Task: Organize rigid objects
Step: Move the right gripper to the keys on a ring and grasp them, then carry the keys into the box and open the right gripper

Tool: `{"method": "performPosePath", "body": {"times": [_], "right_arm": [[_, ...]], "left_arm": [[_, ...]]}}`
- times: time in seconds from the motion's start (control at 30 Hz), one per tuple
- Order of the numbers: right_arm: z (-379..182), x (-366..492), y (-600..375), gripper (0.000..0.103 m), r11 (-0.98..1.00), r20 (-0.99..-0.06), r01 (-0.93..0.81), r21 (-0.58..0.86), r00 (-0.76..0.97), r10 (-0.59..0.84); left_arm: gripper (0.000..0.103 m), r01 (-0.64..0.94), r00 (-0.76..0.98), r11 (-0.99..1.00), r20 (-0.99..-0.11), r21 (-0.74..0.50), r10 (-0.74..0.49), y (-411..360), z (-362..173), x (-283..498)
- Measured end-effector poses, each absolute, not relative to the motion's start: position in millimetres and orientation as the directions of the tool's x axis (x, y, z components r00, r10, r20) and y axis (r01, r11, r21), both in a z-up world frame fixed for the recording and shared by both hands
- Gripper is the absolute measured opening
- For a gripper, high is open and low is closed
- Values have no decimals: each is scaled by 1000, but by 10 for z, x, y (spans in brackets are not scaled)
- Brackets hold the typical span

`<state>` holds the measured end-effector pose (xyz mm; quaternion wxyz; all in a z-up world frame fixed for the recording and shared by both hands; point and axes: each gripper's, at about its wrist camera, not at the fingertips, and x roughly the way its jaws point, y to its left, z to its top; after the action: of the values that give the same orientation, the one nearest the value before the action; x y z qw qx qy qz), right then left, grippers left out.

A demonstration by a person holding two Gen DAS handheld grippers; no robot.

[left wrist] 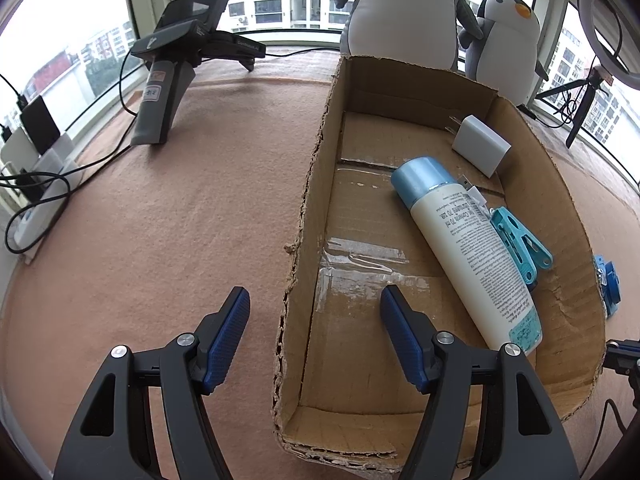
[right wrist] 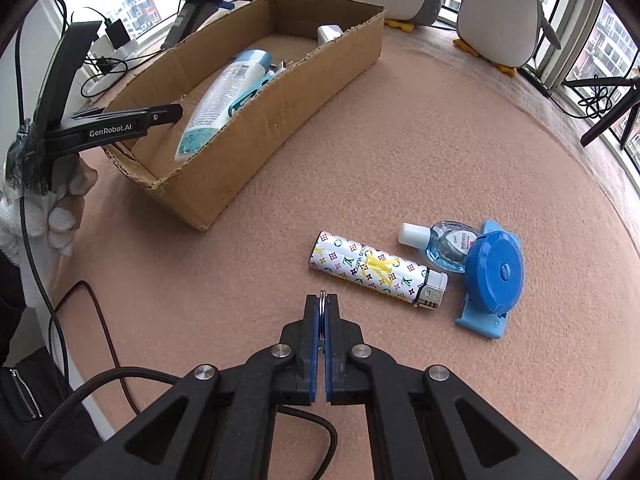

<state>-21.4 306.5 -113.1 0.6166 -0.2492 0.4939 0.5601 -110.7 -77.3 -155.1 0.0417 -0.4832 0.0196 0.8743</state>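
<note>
While the cardboard box at upper left already collects a lotion bottle, the patterned lighter, small clear bottle and blue tape measure wait at centre right on the tabletop. Right gripper jaws are clenched on a thin metal ring. Left gripper jaws stand released, straddling the box wall and gripping nothing.

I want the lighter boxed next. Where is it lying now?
In the right wrist view the patterned lighter lies on the pink cloth, outside the cardboard box, just left of the small clear bottle and blue tape measure.
</note>
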Motion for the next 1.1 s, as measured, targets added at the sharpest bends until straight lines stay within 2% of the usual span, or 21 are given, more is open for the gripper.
{"method": "performPosePath", "body": {"times": [0.6,0.9,1.1], "right_arm": [[-179,-31,3466,2,275,-701,-884,378,-79,709],[-52,-214,3681,2,231,-659,-883,410,-111,744],[-120,-328,3806,2,217,-668,-882,418,-137,731]], "left_arm": [[69,-104,-535,-994,-844,19,40,-742,-1546,-1108],[69,-104,-536,-994,-843,18,40,-747,-1543,-1113],[69,-105,-537,-994,-843,19,41,-749,-1543,-1113]]}}
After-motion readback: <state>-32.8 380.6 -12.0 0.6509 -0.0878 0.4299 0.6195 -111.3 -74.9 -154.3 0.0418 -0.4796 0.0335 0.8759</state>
